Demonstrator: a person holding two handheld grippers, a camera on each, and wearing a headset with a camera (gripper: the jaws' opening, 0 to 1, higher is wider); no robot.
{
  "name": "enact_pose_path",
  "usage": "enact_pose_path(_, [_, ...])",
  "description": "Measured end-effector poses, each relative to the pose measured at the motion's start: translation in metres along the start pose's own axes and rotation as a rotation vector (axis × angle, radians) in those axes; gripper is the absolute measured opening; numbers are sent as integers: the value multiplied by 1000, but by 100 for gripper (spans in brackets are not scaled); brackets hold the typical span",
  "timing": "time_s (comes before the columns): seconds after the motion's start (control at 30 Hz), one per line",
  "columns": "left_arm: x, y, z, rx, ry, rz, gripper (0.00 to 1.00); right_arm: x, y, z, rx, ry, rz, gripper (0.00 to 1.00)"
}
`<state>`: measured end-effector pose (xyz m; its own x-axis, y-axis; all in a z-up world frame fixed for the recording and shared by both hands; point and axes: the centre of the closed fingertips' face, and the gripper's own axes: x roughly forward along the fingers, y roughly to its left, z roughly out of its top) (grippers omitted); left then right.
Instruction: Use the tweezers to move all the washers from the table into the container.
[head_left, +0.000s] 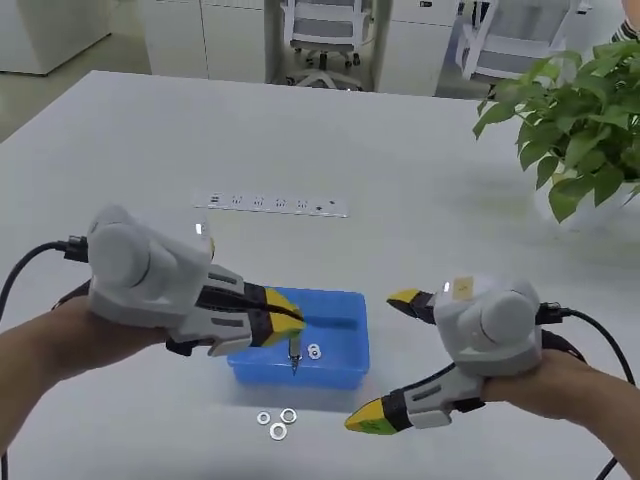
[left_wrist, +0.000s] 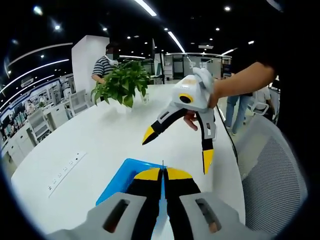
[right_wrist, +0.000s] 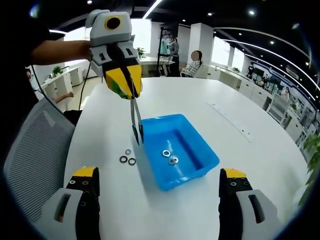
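The left tool (head_left: 293, 322) is clamped shut on the tweezers (right_wrist: 136, 117), which hang points-down from its jaws. This grip is judged deliberate: the fine points can reach small flat parts that the broad jaws could not pick up. The right tool (head_left: 384, 360) has its jaws wide apart and holds nothing. It sits at the lower right of the head view, just beside the container (head_left: 345, 305), and is judged to be kept clear of the work. The container, a blue tray, rests on the desk (head_left: 150, 150) at lower centre of the head view. Two washers (right_wrist: 173, 160) lie on its floor. Three washers (right_wrist: 123, 159) lie clustered on the desk just outside the container's wall, left of centre in the right gripper view. The tweezer points sit at that wall's rim, near the cluster and above it, apart from it. No washer is seen between the points, though at this size it cannot be told for certain.
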<state>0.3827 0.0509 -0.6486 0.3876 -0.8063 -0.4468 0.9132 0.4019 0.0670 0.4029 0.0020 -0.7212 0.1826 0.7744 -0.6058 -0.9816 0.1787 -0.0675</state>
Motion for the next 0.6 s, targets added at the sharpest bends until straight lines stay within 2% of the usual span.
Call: enact_pose_path(0.6, [1,-18,-21,-9,12,-22,5,-1,18,-5,-10,0,16,100])
